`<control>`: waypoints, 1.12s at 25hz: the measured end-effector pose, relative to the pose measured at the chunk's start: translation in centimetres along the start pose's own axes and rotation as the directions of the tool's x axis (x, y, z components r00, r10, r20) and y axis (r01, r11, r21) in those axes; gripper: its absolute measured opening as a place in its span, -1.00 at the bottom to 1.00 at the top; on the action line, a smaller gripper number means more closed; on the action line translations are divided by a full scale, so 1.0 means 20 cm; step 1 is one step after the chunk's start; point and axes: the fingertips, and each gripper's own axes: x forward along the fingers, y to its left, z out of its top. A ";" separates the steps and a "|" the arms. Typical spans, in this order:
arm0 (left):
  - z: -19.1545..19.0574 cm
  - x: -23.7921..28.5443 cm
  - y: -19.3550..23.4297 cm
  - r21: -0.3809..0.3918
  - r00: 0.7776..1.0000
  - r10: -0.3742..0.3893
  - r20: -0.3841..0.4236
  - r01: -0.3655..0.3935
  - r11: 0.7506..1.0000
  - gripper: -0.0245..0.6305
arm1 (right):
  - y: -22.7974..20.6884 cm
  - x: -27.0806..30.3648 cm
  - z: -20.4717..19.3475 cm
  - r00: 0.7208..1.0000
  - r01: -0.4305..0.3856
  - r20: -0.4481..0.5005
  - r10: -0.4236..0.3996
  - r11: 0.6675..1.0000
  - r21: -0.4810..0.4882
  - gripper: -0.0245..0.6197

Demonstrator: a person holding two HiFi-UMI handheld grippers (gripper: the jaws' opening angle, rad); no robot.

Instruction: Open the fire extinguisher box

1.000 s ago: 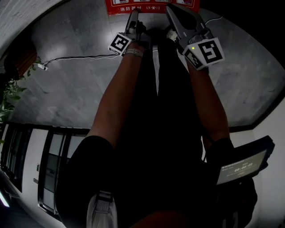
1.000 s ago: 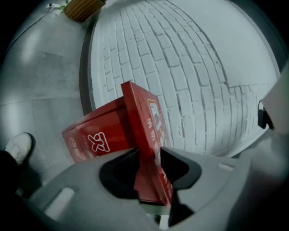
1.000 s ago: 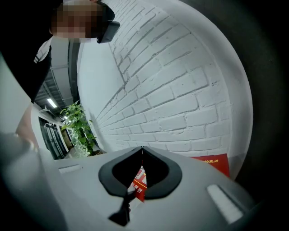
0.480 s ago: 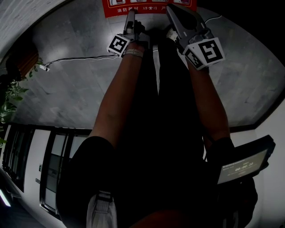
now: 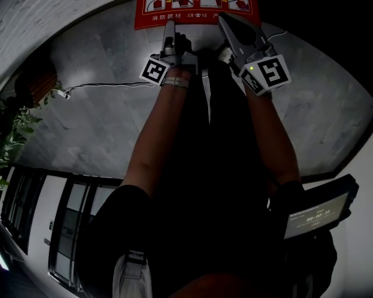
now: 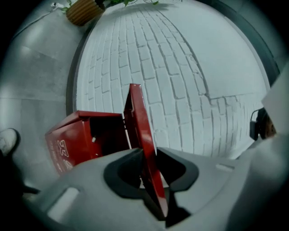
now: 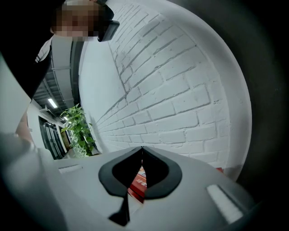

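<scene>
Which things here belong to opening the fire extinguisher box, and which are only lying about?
For the job: fire extinguisher box; its raised lid; left gripper, jaws closing around the lid.
Lying about: potted plant; white cable on the floor.

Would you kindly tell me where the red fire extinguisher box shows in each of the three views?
Head view: fire extinguisher box, top centre edge.
Left gripper view: lower left, door between the left tool's closing jaws.
Right gripper view: red sliver behind the jaws, bottom centre.
Shared landmark: potted plant.
</scene>
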 end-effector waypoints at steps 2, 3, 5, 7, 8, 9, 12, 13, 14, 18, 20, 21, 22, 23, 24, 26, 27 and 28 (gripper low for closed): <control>0.04 0.04 -0.05 0.004 0.999 -0.035 0.014 0.035 0.999 -0.64 | 0.01 0.01 0.03 1.000 -0.006 0.018 0.006 1.000 -0.004 -0.90; 0.05 0.07 -0.08 0.007 0.998 -0.055 0.019 0.055 0.998 -0.64 | 0.01 0.02 0.04 1.000 -0.010 0.025 0.010 1.000 -0.006 -0.90; 0.09 0.13 -0.14 0.019 0.995 -0.096 0.023 0.096 0.995 -0.64 | 0.03 0.03 0.06 0.999 -0.015 0.037 0.015 1.000 -0.012 -0.90; 0.13 0.19 -0.19 0.034 0.991 -0.132 0.023 0.131 0.991 -0.64 | 0.03 0.04 0.06 0.999 -0.013 0.042 0.014 1.000 -0.019 -0.90; 0.15 0.23 -0.21 0.041 0.989 -0.147 0.023 0.146 0.988 -0.64 | 0.03 0.05 0.06 0.999 -0.011 0.044 0.012 1.000 -0.020 -0.90; 0.17 0.26 -0.23 0.046 0.987 -0.160 0.024 0.159 0.986 -0.64 | 0.03 0.05 0.06 0.999 -0.008 0.045 0.009 1.000 -0.020 -0.90; 0.19 0.32 -0.28 0.050 0.983 -0.184 0.027 0.182 0.982 -0.65 | 0.02 0.02 0.05 0.999 0.004 0.050 -0.004 1.000 -0.012 -0.90; 0.19 0.34 -0.28 0.052 0.982 -0.188 0.027 0.187 0.981 -0.65 | 0.01 0.02 0.05 0.999 0.010 0.051 -0.009 1.000 -0.008 -0.90; 0.20 0.36 -0.29 0.056 0.981 -0.192 0.027 0.191 0.980 -0.65 | 0.01 0.01 0.04 0.999 0.014 0.051 -0.014 1.000 -0.004 -0.90; 0.25 0.44 -0.32 0.065 0.978 -0.207 0.024 0.205 0.977 -0.64 | -0.01 0.02 0.04 0.998 0.027 0.053 -0.027 1.000 0.000 -0.90; 0.25 0.47 -0.33 0.066 0.977 -0.214 0.021 0.212 0.975 -0.63 | -0.03 0.03 0.05 0.998 0.034 0.059 -0.034 0.999 -0.002 -0.90; 0.26 0.49 -0.33 0.067 0.976 -0.217 0.018 0.216 0.974 -0.63 | -0.03 0.03 0.06 0.997 0.037 0.062 -0.036 0.999 -0.003 -0.90; 0.26 0.50 -0.34 0.069 0.975 -0.220 0.015 0.219 0.973 -0.62 | -0.04 0.03 0.07 0.997 0.038 0.066 -0.038 0.999 -0.004 -0.90; 0.27 0.52 -0.35 0.071 0.974 -0.224 0.012 0.223 0.972 -0.62 | -0.04 0.04 0.08 0.997 0.039 0.068 -0.039 0.999 -0.005 -0.90; 0.27 0.54 -0.36 0.072 0.973 -0.229 0.008 0.228 0.971 -0.62 | -0.04 0.04 0.08 0.997 0.040 0.069 -0.039 0.999 -0.006 -0.90; 0.28 0.59 -0.38 0.077 0.971 -0.240 -0.002 0.240 0.968 -0.67 | -0.04 0.05 0.09 0.997 0.042 0.070 -0.041 0.999 -0.007 -0.90; 0.29 0.61 -0.39 0.081 0.969 -0.246 -0.008 0.246 0.966 -0.67 | -0.04 0.06 0.08 0.997 0.043 0.069 -0.042 0.999 -0.006 -0.90; 0.30 0.64 -0.39 0.088 0.968 -0.251 -0.014 0.252 0.964 -0.68 | -0.04 0.06 0.08 0.997 0.044 0.067 -0.044 0.999 -0.005 -0.90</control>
